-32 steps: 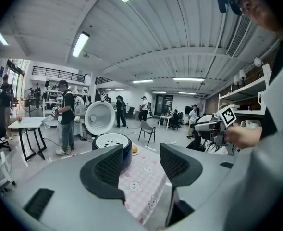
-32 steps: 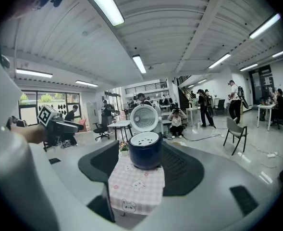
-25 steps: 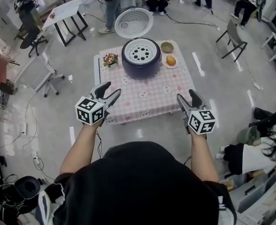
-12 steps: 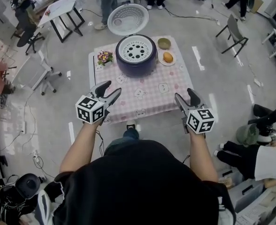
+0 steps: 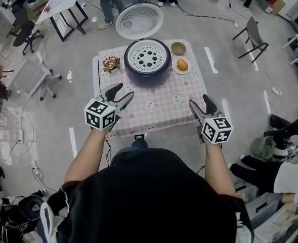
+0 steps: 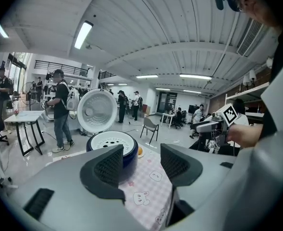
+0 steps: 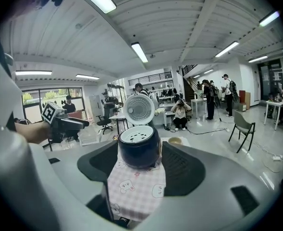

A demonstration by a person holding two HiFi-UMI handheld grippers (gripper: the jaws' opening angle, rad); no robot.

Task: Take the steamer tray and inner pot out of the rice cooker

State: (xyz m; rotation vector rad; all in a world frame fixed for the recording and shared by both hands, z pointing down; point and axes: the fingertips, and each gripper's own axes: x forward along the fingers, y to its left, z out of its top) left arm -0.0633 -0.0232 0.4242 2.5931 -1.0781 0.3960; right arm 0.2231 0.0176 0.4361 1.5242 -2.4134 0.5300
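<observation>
A dark blue rice cooker [image 5: 147, 67] stands at the far side of a small table with a pink checked cloth [image 5: 159, 105]. Its white lid [image 5: 139, 21] is swung open behind it. A white steamer tray [image 5: 146, 57] with round holes sits in the cooker's top; the inner pot is hidden under it. My left gripper [image 5: 123, 94] is open over the table's near left edge. My right gripper [image 5: 202, 104] is open at the near right edge. Both are well short of the cooker [image 6: 111, 146] [image 7: 139, 147], with nothing between their jaws.
On the table beside the cooker are a small flower pot [image 5: 111, 63], an olive bowl [image 5: 178, 48] and a plate with an orange bun [image 5: 182, 65]. People, chairs [image 5: 252, 37] and a white folding table [image 5: 68, 6] stand on the floor around.
The table and cooker have drawn slightly closer in the head view as I step towards them. Both grippers stay open and held in front of me.
</observation>
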